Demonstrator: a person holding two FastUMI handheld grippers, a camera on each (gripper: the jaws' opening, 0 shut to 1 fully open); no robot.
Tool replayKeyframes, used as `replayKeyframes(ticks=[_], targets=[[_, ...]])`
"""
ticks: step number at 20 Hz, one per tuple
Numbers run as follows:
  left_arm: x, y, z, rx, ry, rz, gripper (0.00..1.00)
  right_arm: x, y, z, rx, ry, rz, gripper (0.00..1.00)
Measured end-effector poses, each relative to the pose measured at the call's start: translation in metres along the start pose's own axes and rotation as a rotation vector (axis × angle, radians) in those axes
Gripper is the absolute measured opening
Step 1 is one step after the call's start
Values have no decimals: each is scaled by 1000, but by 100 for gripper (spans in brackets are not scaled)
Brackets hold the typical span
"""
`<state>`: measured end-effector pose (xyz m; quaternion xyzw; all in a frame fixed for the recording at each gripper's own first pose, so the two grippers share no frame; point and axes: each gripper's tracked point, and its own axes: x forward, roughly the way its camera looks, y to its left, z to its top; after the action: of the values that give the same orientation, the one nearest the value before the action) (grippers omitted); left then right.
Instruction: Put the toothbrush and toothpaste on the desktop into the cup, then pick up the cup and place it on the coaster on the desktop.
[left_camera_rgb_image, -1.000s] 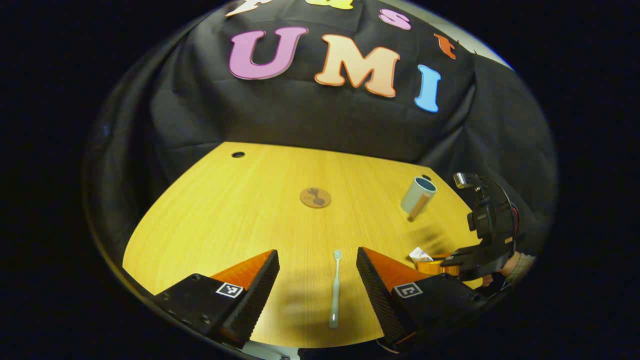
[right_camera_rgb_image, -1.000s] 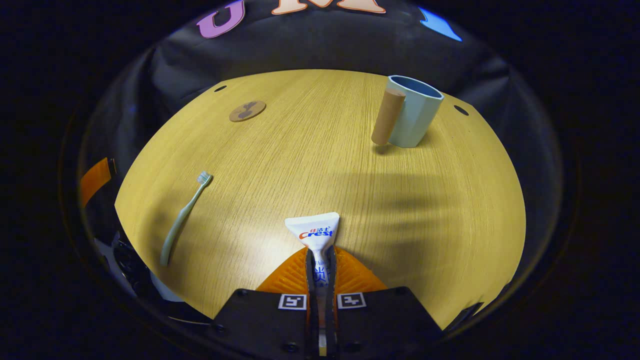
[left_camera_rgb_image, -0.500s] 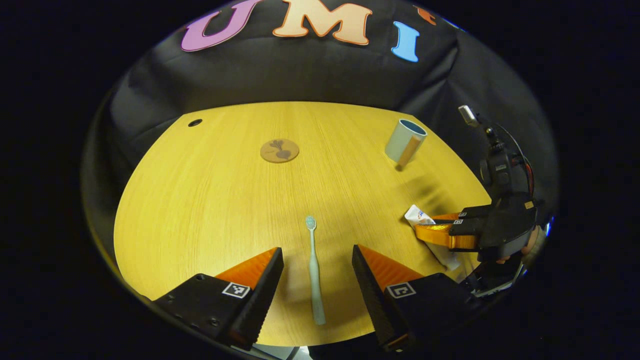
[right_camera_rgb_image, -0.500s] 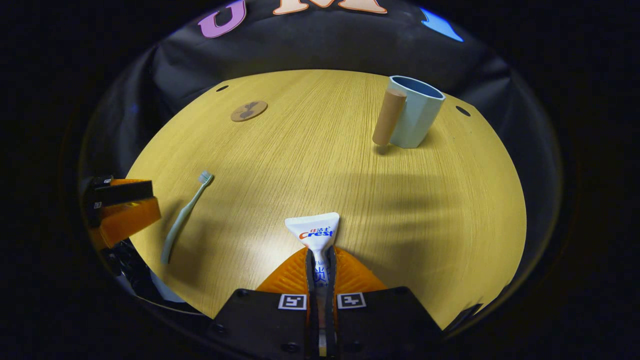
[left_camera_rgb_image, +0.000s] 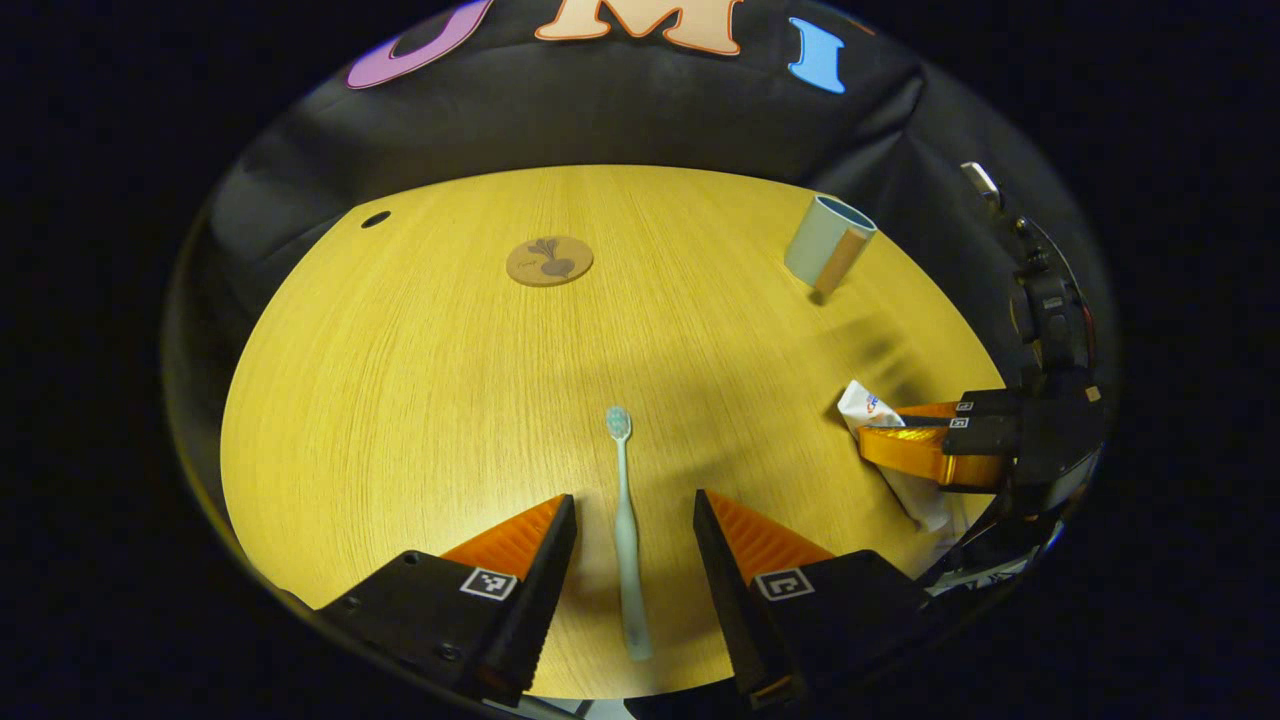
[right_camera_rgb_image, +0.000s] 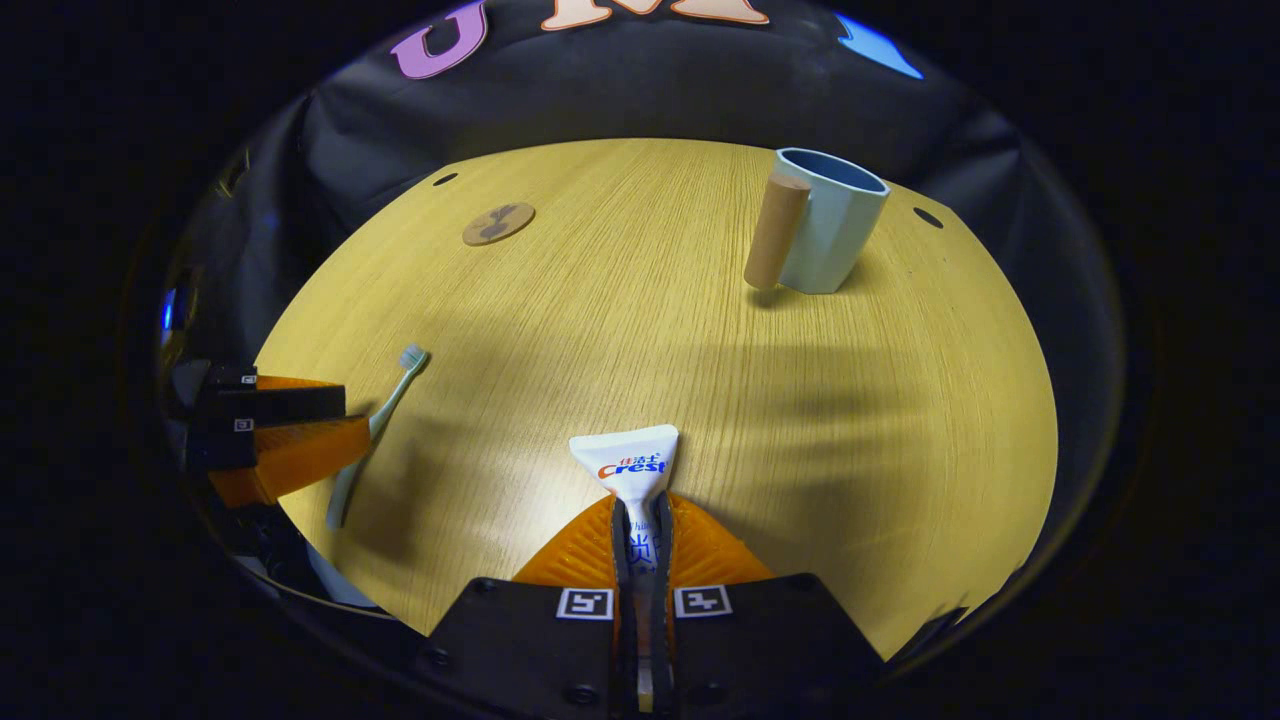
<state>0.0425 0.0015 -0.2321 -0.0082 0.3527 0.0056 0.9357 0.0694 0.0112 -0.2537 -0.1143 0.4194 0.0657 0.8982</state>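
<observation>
The left gripper (left_camera_rgb_image: 628, 520) has come lower, jaws spread astride the toothbrush (left_camera_rgb_image: 624, 530) lying on the desktop (left_camera_rgb_image: 400, 380), bristles pointing away. The cup (right_camera_rgb_image: 828, 235) stands upright, far right. The right gripper (right_camera_rgb_image: 640, 530) pinches the toothpaste (right_camera_rgb_image: 630, 465).

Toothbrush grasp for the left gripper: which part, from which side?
Take the toothbrush by its handle, coming down from above. It lies flat on the desktop, bristles pointing away, already between the open left gripper fingers, which straddle its thin width. Closing there likely avoids the bristles.
</observation>
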Motion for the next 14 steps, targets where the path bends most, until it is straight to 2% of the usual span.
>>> replayKeyframes(ticks=[4, 8, 9, 11, 13, 14], targets=[[7, 0, -9, 32, 33, 11, 52, 0, 0, 1, 10, -4, 9, 8], [13, 3, -14, 54, 52, 38, 46, 0, 0, 0, 35, -4, 26, 8], [13, 4, -14, 61, 54, 45, 36, -1, 0, 1, 42, -5, 31, 8], [15, 4, -13, 74, 57, 48, 28, -1, 0, 1, 54, -4, 38, 8], [15, 4, -14, 89, 61, 50, 31, -1, 0, 1, 61, -1, 45, 8], [15, 4, -14, 96, 62, 50, 29, -1, 1, 1, 64, -1, 47, 8]])
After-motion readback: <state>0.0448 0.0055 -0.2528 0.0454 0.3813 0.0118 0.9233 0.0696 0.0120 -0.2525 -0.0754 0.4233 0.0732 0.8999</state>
